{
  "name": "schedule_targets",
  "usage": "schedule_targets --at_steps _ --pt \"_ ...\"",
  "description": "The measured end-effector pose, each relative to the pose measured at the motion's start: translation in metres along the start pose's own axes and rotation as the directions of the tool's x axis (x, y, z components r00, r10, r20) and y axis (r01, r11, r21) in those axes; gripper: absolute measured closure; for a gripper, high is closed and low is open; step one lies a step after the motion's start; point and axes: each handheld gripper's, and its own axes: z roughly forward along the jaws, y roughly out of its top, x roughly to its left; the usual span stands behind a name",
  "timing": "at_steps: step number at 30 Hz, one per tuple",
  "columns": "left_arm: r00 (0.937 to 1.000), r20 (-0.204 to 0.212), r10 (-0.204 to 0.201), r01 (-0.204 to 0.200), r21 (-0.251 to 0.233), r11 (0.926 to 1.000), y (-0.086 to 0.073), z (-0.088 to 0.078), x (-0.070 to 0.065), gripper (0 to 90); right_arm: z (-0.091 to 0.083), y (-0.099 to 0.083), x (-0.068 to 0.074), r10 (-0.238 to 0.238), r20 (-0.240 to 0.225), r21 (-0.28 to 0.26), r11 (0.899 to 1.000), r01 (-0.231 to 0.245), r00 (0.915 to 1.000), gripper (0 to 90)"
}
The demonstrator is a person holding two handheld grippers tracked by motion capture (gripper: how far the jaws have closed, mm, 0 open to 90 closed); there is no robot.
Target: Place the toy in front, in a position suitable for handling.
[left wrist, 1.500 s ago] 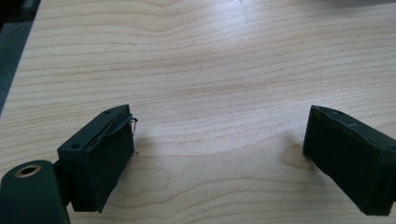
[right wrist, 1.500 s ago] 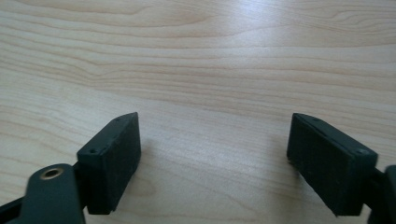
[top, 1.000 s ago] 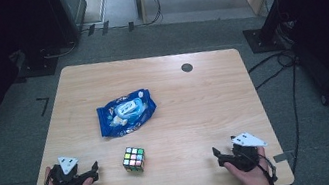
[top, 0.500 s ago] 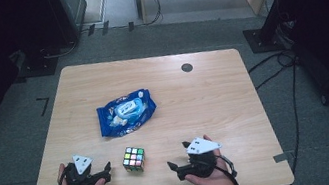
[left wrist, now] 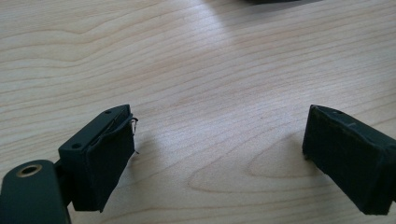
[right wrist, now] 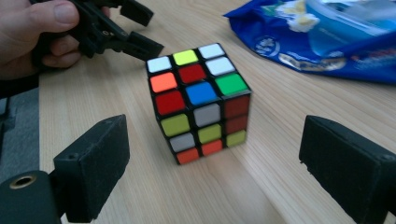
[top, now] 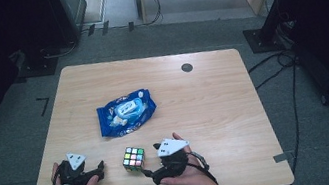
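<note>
- We are looking down at a wooden table (top: 213,94) with a puzzle cube (top: 133,158) sitting near its near edge, a little left of the middle.
- We are seeing the cube resting flat on the wood, with its coloured squares mixed up; in the right gripper view its top is showing white, yellow, orange, red, blue and green squares.
- We are holding the right gripper (top: 146,172) just to the right of the cube, low over the table, with its tips pointing left toward the cube.
- Its jaws are standing wide apart and have just been opening further; in the right gripper view the cube (right wrist: 198,100) is sitting ahead of them, in line with the gap, and neither pad is touching it.
- We are holding the left gripper (top: 100,167) to the left of the cube, near the table's near left corner, with its tips pointing right toward the cube and stopping short of it.
- Its jaws are also standing apart, and in the left gripper view bare wood (left wrist: 205,93) is lying between them.
- In the right gripper view we are seeing the left hand (right wrist: 35,35) wrapped around the left gripper beyond the cube.
- A blue packet of wipes (top: 126,111) is lying farther back on the table, well apart from the cube and slightly left of centre, with its pale lid facing up.
- A small dark round cap (top: 187,67) is sitting in the tabletop near the far edge, right of the packet.
</note>
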Motion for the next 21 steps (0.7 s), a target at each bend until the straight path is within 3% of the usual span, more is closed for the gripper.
schedule_targets --at_steps 2,4,12,13,16,17,19,21 --pt "1.0000 0.008 -0.003 0.003 0.001 1.0000 0.000 0.000 0.000 9.1 0.003 0.002 0.000 -0.008 0.001 0.006 1.000 0.008 1.0000 8.4" --pt "0.9990 0.041 -0.021 0.021 0.005 0.9998 0.000 0.002 0.003 9.1 0.014 0.006 0.001 -0.025 -0.016 0.018 1.000 0.025 0.9996 7.4" --pt "0.9987 0.050 -0.010 0.010 -0.004 0.9999 -0.001 0.002 0.002 9.1 0.037 0.012 0.006 -0.065 -0.009 0.065 0.996 0.065 0.9979 6.1" --pt "0.9985 0.053 -0.009 0.009 -0.006 0.9999 -0.001 0.002 0.002 9.1 0.043 0.013 0.008 -0.086 0.020 0.079 0.993 0.084 0.9961 9.9" --pt "0.9985 0.055 -0.009 0.009 -0.008 0.9999 -0.001 0.002 0.001 9.1 0.046 0.014 0.009 -0.096 0.024 0.081 0.992 0.094 0.9951 17.0" --pt "0.9985 0.055 -0.008 0.008 -0.011 0.9999 -0.001 0.003 0.000 9.1 0.047 0.013 0.010 -0.127 0.025 0.073 0.989 0.125 0.9916 27.8" --pt "0.9984 0.056 -0.004 0.004 -0.011 0.9999 -0.001 0.003 0.000 9.1 0.047 0.012 0.012 -0.148 0.016 0.065 0.987 0.147 0.9889 34.0" --pt "0.9984 0.056 -0.003 0.004 -0.011 0.9999 -0.001 0.003 0.000 9.1 0.047 0.011 0.013 -0.150 0.015 0.065 0.987 0.148 0.9886 34.3"
